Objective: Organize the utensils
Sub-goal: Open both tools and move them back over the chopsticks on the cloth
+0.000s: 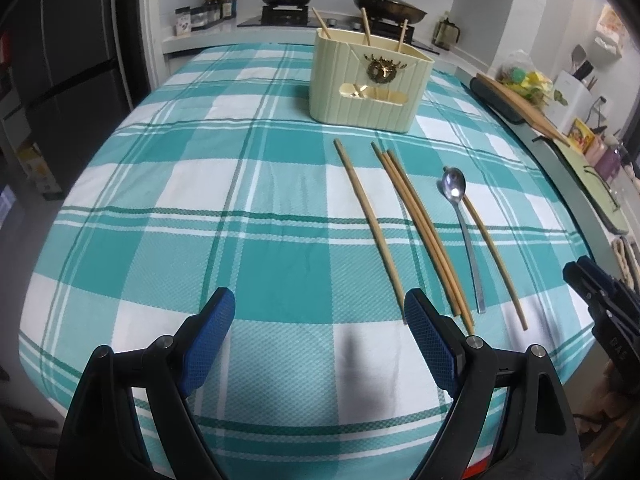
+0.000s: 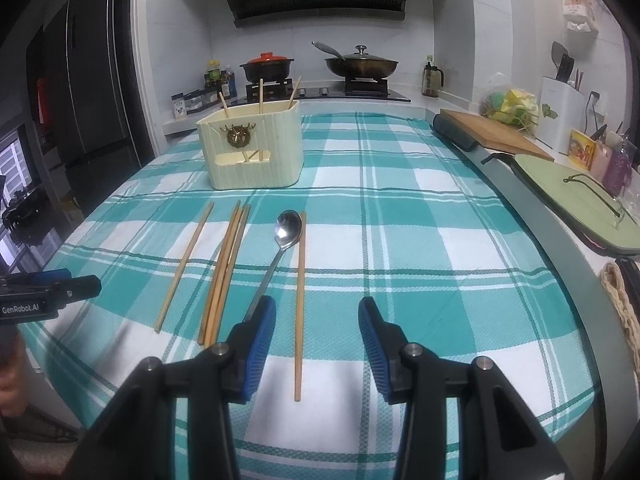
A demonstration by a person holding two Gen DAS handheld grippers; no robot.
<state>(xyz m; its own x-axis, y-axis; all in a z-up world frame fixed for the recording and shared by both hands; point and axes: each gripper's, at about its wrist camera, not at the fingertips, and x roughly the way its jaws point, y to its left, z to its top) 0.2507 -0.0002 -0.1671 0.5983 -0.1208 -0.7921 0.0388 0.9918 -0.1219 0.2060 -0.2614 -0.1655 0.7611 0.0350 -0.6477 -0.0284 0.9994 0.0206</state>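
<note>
Both my tongs are hanging over the checked cloth [image 1: 248, 184] with nothing in them. Left tongs [image 1: 320, 340] are spread wide over bare cloth, and the right tongs [image 2: 316, 344] are spread too, just less so.

The loose stuff lies in a row in front of the holder [image 2: 252, 152]: a single chopstick [image 2: 185, 266] on the left, then a bundle of three [image 2: 225, 274] touching each other, then the spoon [image 2: 276, 256] with one more chopstick [image 2: 300, 304] just beside it. My right tongs' left pad hides the end of the spoon handle. That last chopstick runs into the gap between the pads, touching neither.

The holder already has three chopsticks [image 1: 366, 26] sticking up. Behind it on the stove are a red-lid pot [image 2: 267, 65] and a pan [image 2: 360, 65]. A cutting board [image 2: 496, 132] sits past the cloth's right edge.
</note>
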